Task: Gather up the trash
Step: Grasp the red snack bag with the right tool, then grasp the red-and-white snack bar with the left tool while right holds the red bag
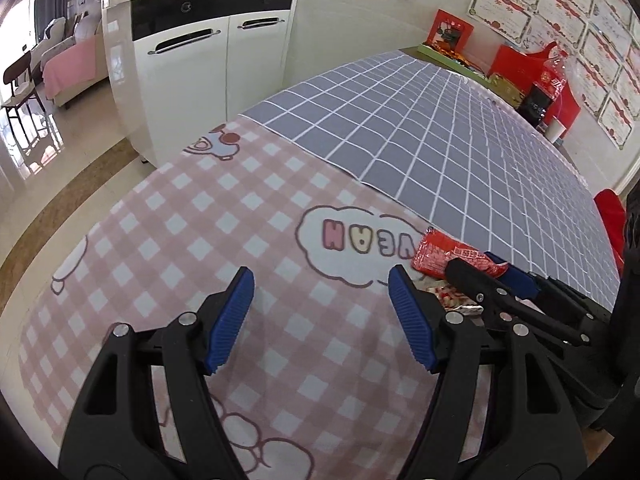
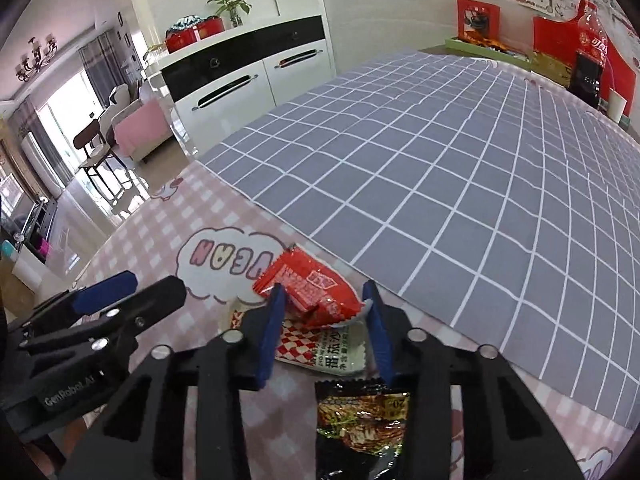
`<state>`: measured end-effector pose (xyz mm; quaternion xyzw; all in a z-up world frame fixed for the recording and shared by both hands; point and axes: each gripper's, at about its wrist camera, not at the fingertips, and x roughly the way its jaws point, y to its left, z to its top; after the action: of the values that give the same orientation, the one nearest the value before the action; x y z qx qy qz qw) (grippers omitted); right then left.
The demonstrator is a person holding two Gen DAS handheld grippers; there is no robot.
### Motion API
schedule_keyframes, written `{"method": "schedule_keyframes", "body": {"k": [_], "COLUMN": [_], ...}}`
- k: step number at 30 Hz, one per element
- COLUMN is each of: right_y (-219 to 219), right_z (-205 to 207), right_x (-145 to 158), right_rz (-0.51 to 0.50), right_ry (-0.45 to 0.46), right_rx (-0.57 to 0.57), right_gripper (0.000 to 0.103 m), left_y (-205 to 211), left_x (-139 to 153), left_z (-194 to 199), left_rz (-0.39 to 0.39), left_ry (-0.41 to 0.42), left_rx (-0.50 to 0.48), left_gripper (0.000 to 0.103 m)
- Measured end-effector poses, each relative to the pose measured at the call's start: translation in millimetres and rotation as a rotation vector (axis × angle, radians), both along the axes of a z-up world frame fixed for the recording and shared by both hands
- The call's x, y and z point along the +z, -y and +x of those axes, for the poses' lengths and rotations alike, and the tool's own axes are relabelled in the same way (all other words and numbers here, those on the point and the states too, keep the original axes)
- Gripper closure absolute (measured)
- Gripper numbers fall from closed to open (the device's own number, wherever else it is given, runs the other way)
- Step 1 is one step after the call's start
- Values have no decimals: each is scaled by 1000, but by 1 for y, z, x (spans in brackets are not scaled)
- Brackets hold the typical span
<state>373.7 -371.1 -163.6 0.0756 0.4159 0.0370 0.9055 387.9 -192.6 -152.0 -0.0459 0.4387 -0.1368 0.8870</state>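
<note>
Three snack wrappers lie on the pink checked cloth. A red wrapper [image 2: 308,286] lies on a white and red checked sachet [image 2: 320,348]; a dark foil wrapper [image 2: 360,416] lies nearer. My right gripper [image 2: 326,320] is open, its blue fingers either side of the red wrapper and sachet, low over them. In the left wrist view the red wrapper [image 1: 436,254] shows at right with the right gripper [image 1: 496,276] over it. My left gripper [image 1: 322,316] is open and empty over the pink cloth, left of the wrappers; it also shows in the right wrist view [image 2: 132,288].
A grey grid cloth [image 2: 440,184] covers the far part of the table. Red boxes [image 2: 478,18], a cola bottle [image 2: 592,52] and a paper cup [image 2: 616,106] stand at the far right edge. A white cabinet [image 1: 208,64] stands beyond the table's left side.
</note>
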Motion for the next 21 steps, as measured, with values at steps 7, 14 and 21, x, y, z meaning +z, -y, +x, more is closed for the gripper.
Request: {"method": "schedule_keyframes", "body": {"k": [7, 14, 21], "right_y": [17, 41, 57], "right_z": [-21, -43, -48], "right_x": [16, 24, 25], "right_rz": [-11, -8, 34], "right_ry": [50, 85, 94], "right_rx": [-40, -105, -132], "right_gripper": [81, 81, 81], "left_y": [24, 57, 77], "left_x": [2, -5, -7], "left_z": [-9, -13, -17], "left_rz": [-5, 27, 80], "left_ry": [12, 0, 27], "left_rx": [-70, -157, -204], "left_gripper": [34, 34, 34]}}
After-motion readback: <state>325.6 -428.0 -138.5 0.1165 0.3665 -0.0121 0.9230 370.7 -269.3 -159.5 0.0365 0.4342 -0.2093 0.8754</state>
